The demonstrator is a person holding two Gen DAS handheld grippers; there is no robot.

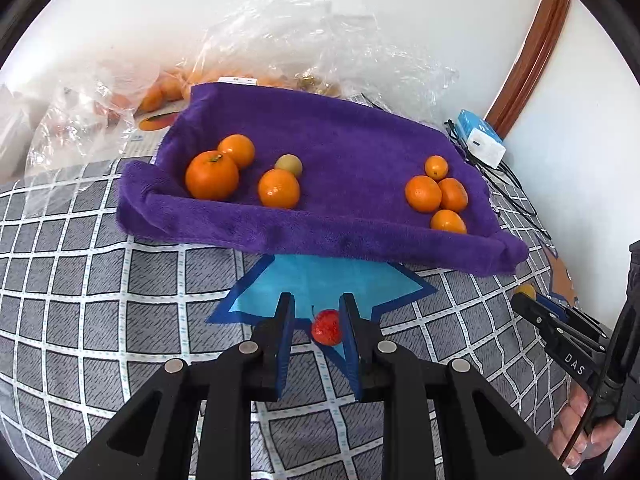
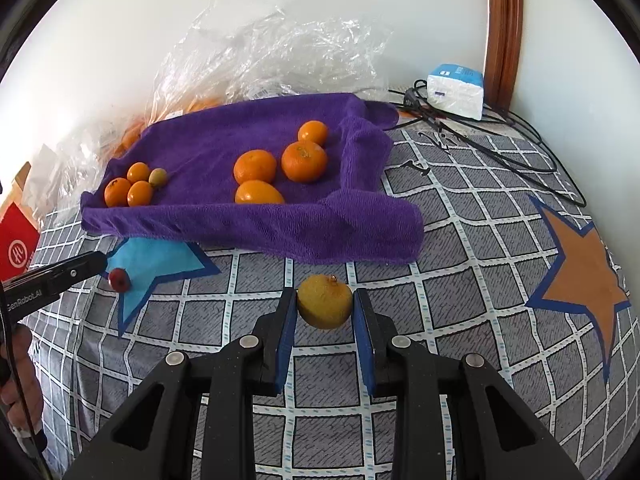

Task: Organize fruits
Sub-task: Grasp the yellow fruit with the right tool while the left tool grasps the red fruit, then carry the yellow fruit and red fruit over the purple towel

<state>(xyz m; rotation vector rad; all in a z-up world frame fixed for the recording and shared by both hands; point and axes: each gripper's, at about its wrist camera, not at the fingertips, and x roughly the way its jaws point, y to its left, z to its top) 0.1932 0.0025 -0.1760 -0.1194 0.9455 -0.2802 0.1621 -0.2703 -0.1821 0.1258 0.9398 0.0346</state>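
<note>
A purple towel (image 1: 340, 136) (image 2: 240, 140) lies on the checked bed cover and carries two groups of oranges: a left group (image 1: 212, 175) with a small greenish fruit (image 1: 289, 165), and a right group (image 1: 423, 193). My left gripper (image 1: 318, 308) is open around a small red fruit (image 1: 327, 327) (image 2: 119, 279) lying on a blue star patch (image 1: 320, 280); the fruit touches the right finger. My right gripper (image 2: 325, 300) is shut on a yellow fruit (image 2: 325, 306) in front of the towel. It shows at the right edge of the left wrist view (image 1: 536, 304).
Clear plastic bags (image 1: 280, 40) with more oranges lie behind the towel by the wall. A blue-white box (image 2: 456, 90) and black cables (image 2: 500, 140) are at the back right. An orange star patch (image 2: 580, 264) is on the right. A red box (image 2: 18, 240) stands at left.
</note>
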